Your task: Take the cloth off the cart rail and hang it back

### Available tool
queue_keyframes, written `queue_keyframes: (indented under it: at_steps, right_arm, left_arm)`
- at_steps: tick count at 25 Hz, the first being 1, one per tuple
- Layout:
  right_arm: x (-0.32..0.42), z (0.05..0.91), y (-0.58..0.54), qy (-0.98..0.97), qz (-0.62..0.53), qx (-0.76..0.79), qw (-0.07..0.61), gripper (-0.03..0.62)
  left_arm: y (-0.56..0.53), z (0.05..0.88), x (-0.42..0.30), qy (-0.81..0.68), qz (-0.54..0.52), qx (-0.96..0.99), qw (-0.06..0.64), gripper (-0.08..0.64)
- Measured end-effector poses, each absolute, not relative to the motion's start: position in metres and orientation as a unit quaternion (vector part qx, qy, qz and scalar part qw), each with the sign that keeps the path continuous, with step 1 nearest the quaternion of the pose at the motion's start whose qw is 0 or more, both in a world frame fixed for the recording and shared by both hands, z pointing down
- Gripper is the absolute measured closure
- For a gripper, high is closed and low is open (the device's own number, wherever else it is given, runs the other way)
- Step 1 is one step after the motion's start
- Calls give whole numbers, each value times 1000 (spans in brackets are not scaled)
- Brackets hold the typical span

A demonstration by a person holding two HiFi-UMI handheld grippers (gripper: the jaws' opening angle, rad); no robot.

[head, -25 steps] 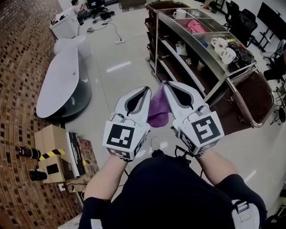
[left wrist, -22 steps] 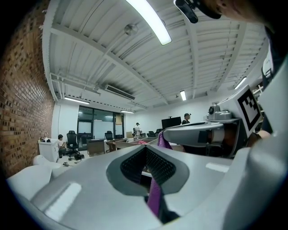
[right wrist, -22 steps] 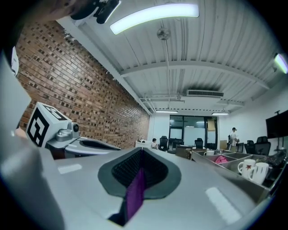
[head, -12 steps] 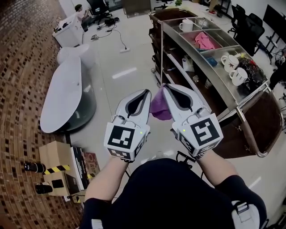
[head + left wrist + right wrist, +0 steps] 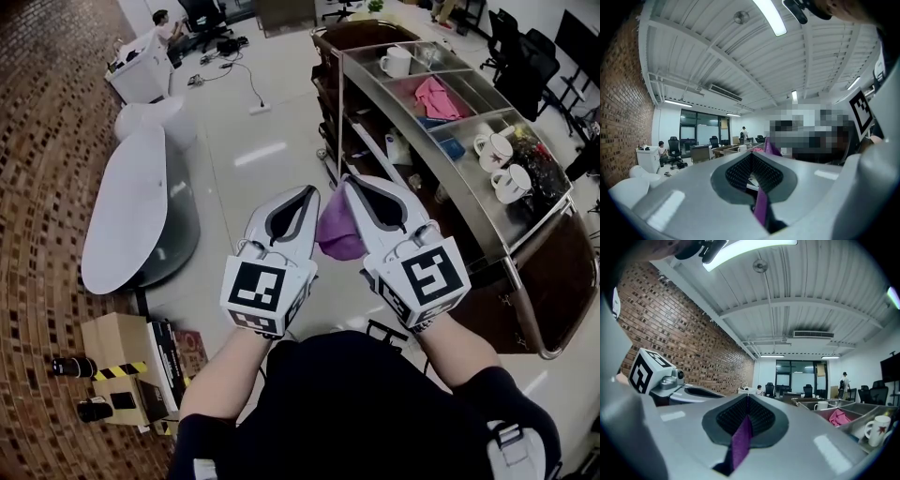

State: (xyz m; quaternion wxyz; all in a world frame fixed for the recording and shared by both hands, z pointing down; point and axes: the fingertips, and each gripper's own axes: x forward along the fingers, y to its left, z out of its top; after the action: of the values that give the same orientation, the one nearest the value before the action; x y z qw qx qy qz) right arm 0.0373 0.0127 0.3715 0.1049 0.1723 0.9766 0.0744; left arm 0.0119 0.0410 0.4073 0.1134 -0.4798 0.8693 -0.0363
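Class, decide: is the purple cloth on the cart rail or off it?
Off it: the purple cloth hangs pinched by the left gripper and right gripper.

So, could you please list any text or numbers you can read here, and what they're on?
None can be read.
Left gripper and right gripper: square marker patterns, no words.
Cardboard box: any print too small.
Mug: reddish mark, too blurred.

Saw only a fold of purple cloth [image 5: 336,234] between left gripper [image 5: 309,191] and right gripper [image 5: 349,181]; lost the rest inside the closed jaws, also the end of the cart [image 5: 422,150] past the right edge.
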Motion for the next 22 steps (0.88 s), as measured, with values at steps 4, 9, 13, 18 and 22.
queue_keyframes:
  at_steps: [4,9,13,18,22]
  right_arm:
    - [13,372,14,978,75,168,102,584]
    - [-21,373,20,982,71,151,94,584]
    - [-55,371,31,985,70,134,88,585]
    - [-104,363,51,988,64,109,90,585]
    - [-139,365,73,993,59,89,55,585]
  left_arm:
    - [41,409,-13,868,-29,-485,107,563]
    - [48,407,-48,862,-24,-496,105,563]
    - [60,404,-83,854,-23,-508,105,563]
    - [80,398,-133,843,-21,-528,102,563]
    - [102,394,-172,834,-20,-543,98,563]
